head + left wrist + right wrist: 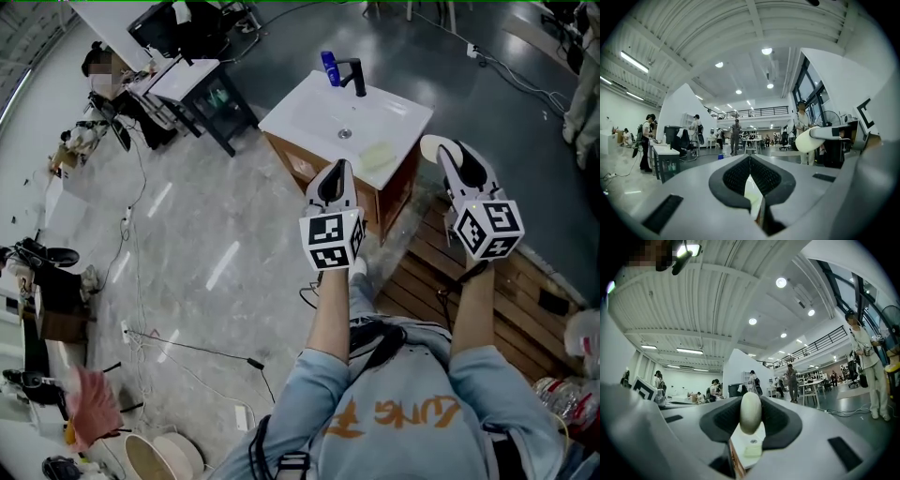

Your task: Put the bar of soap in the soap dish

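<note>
Item: bar of soap (pixel 751 412), cream, oval, smooth. Location: up in the air, short of the sink (pixel 314 111) and well apart from it, pinched between the jaws of the right gripper (pixel 457 161), which close on its two broad faces.

Destination: soap dish (pixel 377 156), pale green, lying on the sink's white top toward the front right corner, on the near side of the drain (pixel 345 134). It appears unoccupied.

Left gripper (pixel 335 180): jaws together at the tips, nothing between them, raised beside the right gripper and likewise short of the sink.

Also on the sink: black faucet (pixel 354 77) and blue bottle (pixel 329 67), both at the back edge.

Hazards, as judged:
- Rounded, slick bar in a two-point pinch may squirt out and fall to the floor before it reaches the sink.
- Dish sits close to the sink's edge, so a heavy or off-centre set-down could shove it off.
- Early release would send the bar into the basin.
</note>
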`<move>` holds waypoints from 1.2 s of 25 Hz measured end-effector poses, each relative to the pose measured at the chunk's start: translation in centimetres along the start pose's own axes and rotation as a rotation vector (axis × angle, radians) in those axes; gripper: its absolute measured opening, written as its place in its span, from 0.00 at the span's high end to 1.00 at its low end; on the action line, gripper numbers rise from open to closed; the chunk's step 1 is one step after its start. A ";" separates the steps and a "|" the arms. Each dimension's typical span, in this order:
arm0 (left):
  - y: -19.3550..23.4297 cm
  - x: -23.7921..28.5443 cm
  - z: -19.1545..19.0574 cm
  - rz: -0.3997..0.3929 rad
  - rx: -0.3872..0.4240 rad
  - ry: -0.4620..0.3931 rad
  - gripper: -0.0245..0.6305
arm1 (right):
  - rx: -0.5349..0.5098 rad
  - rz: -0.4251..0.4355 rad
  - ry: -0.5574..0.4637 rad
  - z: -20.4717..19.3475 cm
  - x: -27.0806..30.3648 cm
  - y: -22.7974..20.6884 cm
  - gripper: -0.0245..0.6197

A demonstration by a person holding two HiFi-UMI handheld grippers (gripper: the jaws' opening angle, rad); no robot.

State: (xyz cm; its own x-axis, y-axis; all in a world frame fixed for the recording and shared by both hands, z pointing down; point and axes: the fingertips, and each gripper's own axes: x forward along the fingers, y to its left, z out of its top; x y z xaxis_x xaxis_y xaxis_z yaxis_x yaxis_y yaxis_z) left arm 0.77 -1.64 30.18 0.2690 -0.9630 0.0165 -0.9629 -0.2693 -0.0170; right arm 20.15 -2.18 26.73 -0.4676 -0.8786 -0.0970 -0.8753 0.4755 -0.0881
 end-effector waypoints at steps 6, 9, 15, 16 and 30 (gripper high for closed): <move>2.2 5.9 -2.2 -0.041 -0.044 0.043 0.93 | 0.007 -0.040 0.052 -2.1 5.1 -2.0 0.75; 4.0 8.5 -4.4 -0.047 -0.055 0.102 0.93 | 0.037 -0.045 0.112 -4.7 8.3 -2.1 0.75; 7.3 14.0 -10.3 -0.085 -0.061 0.237 0.93 | 0.094 -0.054 0.252 -11.8 15.4 -2.7 0.75; 8.3 15.0 -11.0 -0.084 -0.068 0.252 0.93 | 0.105 -0.058 0.263 -12.5 16.5 -2.8 0.75; 13.1 27.2 -16.4 -0.239 -0.077 0.361 0.93 | 0.100 -0.081 0.509 -19.0 27.8 -3.7 0.75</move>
State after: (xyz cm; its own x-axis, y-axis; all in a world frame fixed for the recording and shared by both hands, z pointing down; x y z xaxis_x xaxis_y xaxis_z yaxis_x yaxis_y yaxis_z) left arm -4.91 -31.15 46.85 0.4731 -0.8045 0.3591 -0.8770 -0.4691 0.1042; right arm 8.04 -29.22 43.22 -0.4217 -0.8108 0.4059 -0.9066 0.3854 -0.1720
